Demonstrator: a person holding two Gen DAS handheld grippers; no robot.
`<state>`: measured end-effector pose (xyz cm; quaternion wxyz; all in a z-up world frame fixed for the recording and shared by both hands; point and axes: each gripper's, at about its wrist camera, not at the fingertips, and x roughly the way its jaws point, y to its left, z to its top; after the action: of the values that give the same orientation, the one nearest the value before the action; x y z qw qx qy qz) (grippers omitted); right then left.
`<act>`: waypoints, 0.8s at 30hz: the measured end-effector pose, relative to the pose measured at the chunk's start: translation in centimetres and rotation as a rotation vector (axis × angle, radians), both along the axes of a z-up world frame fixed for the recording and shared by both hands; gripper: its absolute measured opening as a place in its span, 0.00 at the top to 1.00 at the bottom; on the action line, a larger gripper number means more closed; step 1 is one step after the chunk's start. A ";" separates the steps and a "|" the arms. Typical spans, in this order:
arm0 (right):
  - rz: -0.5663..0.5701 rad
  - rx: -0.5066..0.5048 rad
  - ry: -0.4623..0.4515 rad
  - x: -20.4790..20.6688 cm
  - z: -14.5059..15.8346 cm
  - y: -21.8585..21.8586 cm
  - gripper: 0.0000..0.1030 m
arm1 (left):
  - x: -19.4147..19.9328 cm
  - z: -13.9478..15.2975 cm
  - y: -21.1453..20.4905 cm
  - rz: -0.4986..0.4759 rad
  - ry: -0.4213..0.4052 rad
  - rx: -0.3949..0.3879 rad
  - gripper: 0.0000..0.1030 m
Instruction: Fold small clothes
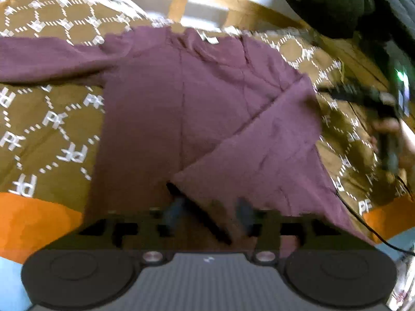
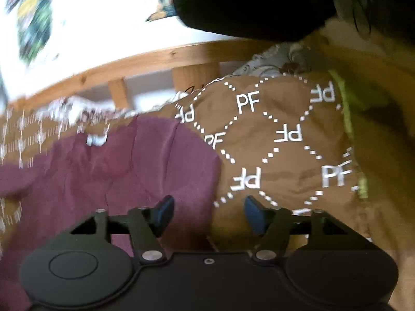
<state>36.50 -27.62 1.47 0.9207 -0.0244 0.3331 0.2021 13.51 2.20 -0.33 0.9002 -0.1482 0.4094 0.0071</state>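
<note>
Maroon top [image 1: 166, 98] flat on patterned bedcover [image 1: 52, 129], right sleeve folded in. Left gripper [image 1: 208, 213] and right gripper [image 2: 208, 211] apart, empty. Next, probably: pinch far-left sleeve [image 1: 44, 59] at cuff, lay straight across, smooth.

both views are dim and warm-toned, smeared by motion blur. the white wall [image 2: 109, 26] blows out to glare in the right wrist view. fisheye bending curves the wooden bed rail [image 2: 155, 59] and leaves the corners black. the maroon shirt [image 1: 194, 98] looks soft, with its folds barely shaded.
</note>
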 end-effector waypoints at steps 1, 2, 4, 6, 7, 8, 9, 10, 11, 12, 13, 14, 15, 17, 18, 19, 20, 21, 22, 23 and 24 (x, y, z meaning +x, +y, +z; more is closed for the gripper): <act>0.015 -0.045 -0.019 -0.8 0.1 0.0 0.28 | -0.3 0.2 0.1 0.018 -0.017 0.006 0.31; 0.031 -0.091 -0.034 -1.6 0.1 0.0 0.25 | -0.5 0.5 0.2 0.031 -0.036 0.013 0.30; 0.070 -0.164 -0.039 -3.3 -0.3 -0.1 0.22 | -0.5 0.8 0.1 0.049 -0.054 0.035 0.27; 0.102 -0.199 -0.032 -4.7 -0.8 -0.1 0.17 | 0.0 1.0 -0.2 0.084 -0.052 0.076 0.19; 0.107 -0.203 -0.039 -5.2 -1.1 0.0 0.14 | 0.5 0.9 -0.4 0.129 -0.032 0.116 0.13; 0.103 -0.198 -0.044 -5.6 -1.4 0.0 0.12 | 1.1 0.8 -0.5 0.172 -0.011 0.156 0.10; 0.089 -0.186 -0.040 -5.6 -1.6 0.1 0.07 | 2.0 0.7 -0.7 0.221 0.018 0.208 0.09; 0.063 -0.169 -0.030 -5.5 -1.9 0.3 0.06 | 2.7 0.4 -0.9 0.240 0.041 0.239 0.09; 0.033 -0.157 -0.021 -5.2 -2.2 0.5 0.06 | 3.4 0.1 -1.0 0.246 0.067 0.272 0.09; -0.004 -0.167 -0.021 -4.9 -2.6 0.8 0.06 | 4.1 -0.3 -1.1 0.245 0.098 0.299 0.09; -0.041 -0.203 -0.030 -4.6 -3.0 1.1 0.06 | 4.6 -0.7 -1.2 0.245 0.125 0.325 0.09; -0.069 -0.252 -0.034 -4.3 -3.4 1.5 0.06 | 4.9 -1.0 -1.2 0.249 0.146 0.344 0.09; -0.089 -0.302 -0.034 -3.9 -3.8 1.8 0.06 | 5.3 -1.4 -1.2 0.256 0.175 0.358 0.09; -0.094 -0.331 -0.040 -3.7 -4.1 1.5 0.06 | 5.3 -1.7 -0.8 0.266 0.190 0.337 0.09; -0.096 -0.327 -0.039 -3.8 -3.8 1.3 0.06 | 5.0 -1.6 -0.4 0.274 0.186 0.319 0.09; -0.099 -0.321 -0.039 -4.0 -3.6 1.0 0.06 | 4.7 -1.4 -0.1 0.284 0.179 0.296 0.09; -0.101 -0.309 -0.041 -4.5 -3.2 0.7 0.06 | 4.2 -1.2 0.3 0.292 0.169 0.279 0.09; -0.097 -0.290 -0.048 -5.1 -2.7 0.4 0.05 | 3.9 -0.8 0.7 0.308 0.159 0.264 0.09; -0.091 -0.270 -0.055 -5.6 -2.2 0.3 0.04 | 3.5 -0.5 1.4 0.323 0.150 0.253 0.07; -0.080 -0.241 -0.065 -6.5 -1.5 0.1 0.03 | 3.1 0.0 2.1 0.339 0.139 0.244 0.05; -0.069 -0.214 -0.080 -7.5 -0.9 0.0 0.01 | 2.6 0.5 2.9 0.353 0.123 0.237 0.04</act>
<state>28.96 -27.66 0.52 0.9318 -0.1190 0.3162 0.1326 16.13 5.05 0.20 0.8694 -0.1100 0.4275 0.2219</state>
